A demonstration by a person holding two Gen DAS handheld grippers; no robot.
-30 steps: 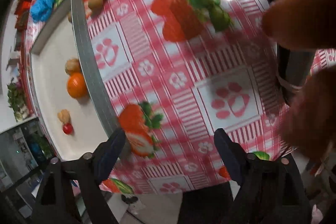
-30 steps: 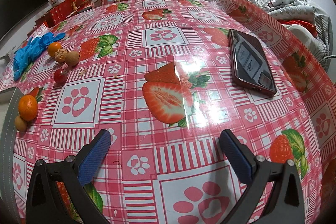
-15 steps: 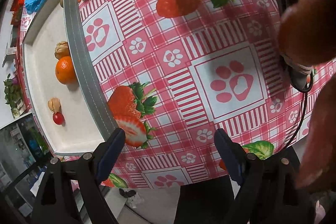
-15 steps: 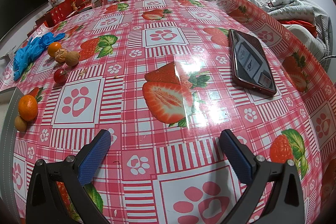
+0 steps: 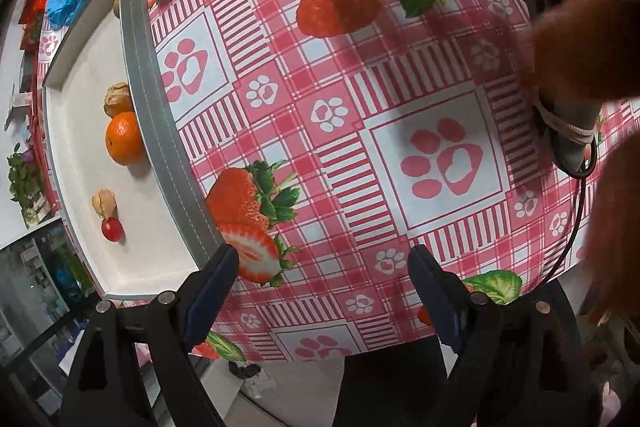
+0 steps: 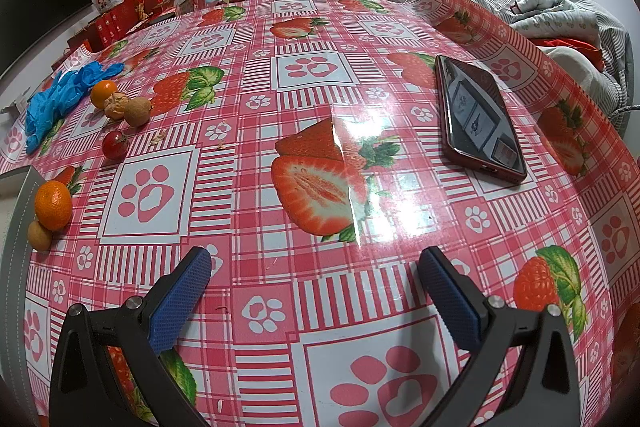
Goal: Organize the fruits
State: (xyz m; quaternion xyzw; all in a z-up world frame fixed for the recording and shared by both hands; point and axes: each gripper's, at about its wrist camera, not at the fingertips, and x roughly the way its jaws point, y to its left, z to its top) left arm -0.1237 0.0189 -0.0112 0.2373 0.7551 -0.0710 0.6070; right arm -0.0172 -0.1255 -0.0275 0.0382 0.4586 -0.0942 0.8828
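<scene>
Four fruits lie in our white tray (image 5: 92, 75), while our left gripper (image 5: 322, 269) and right gripper (image 6: 314, 273) gape wide, grasping nothing.

Bare tablecloth (image 6: 248, 99) mid-table — phone (image 6: 480, 119) right, loose fruit and tray wall (image 5: 160, 131) left.

The left gripper (image 5: 320, 267) is showing two black plastic arms with triangle holes cut in them. Small silver screws are sitting at the joints. Dark blue pads (image 5: 212, 287) are covering the insides of the jaws. The right gripper (image 6: 316, 275) is looking the same, and its blue pads (image 6: 180, 299) are showing a bumpy grid. Beside the left gripper, a black cable (image 5: 576, 211) is hanging, and white string (image 5: 568, 123) is wrapping a grey handle.
</scene>
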